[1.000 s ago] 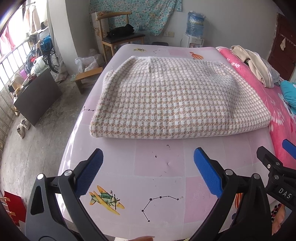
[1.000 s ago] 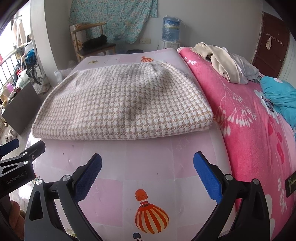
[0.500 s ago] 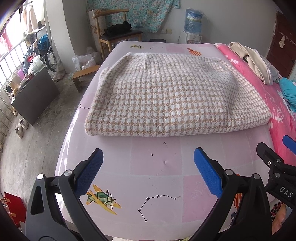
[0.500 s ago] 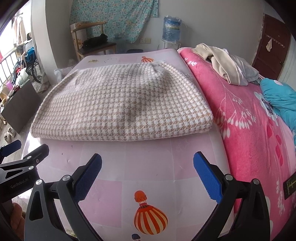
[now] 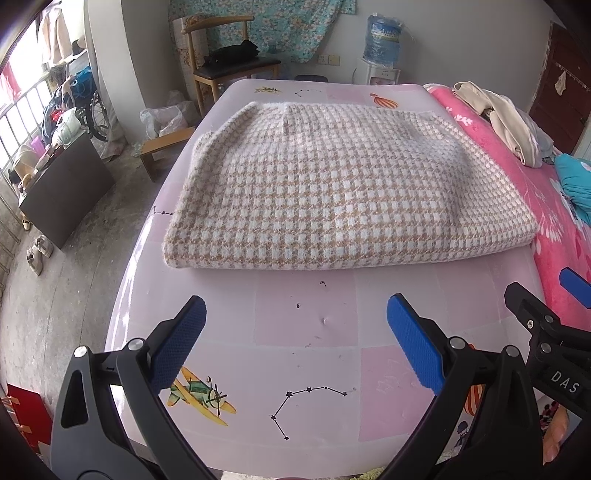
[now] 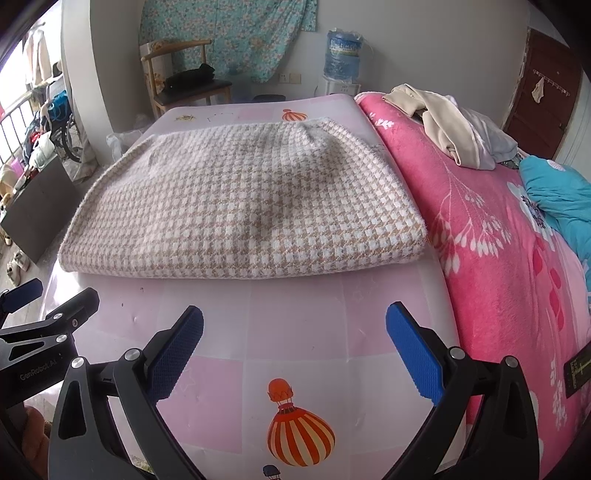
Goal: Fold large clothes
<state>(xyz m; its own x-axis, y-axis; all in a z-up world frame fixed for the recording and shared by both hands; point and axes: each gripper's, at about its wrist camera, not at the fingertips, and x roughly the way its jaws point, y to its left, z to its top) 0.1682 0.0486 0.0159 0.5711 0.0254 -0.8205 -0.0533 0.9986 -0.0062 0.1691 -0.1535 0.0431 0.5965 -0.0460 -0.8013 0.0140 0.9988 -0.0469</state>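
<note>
The checked sweater (image 5: pixel 347 188) lies folded flat on the pink bed (image 5: pixel 306 332), just ahead of me. Both my left gripper (image 5: pixel 295 332) and right gripper (image 6: pixel 294 334) are empty, fingers wide. I should grab its two near corners together and fold evenly.

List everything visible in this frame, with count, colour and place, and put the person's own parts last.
houndstooth garment: 1, beige and white, folded flat on the pink mat
pink mat: 1, pale pink with plane, balloon and star prints, under the garment
pink blanket: 1, hot pink floral, right of the mat
beige clothes: 1 pile, cream and grey, on the blanket's far end
teal fabric: 1, on the blanket at right
wooden chair: 1, black item on its seat, beyond the mat
water bottle: 1, blue, by the far wall
floral cloth: 1, teal, hung on the wall
left gripper: 1, black with blue fingers, open, empty
right gripper: 1, same, open, empty
</note>
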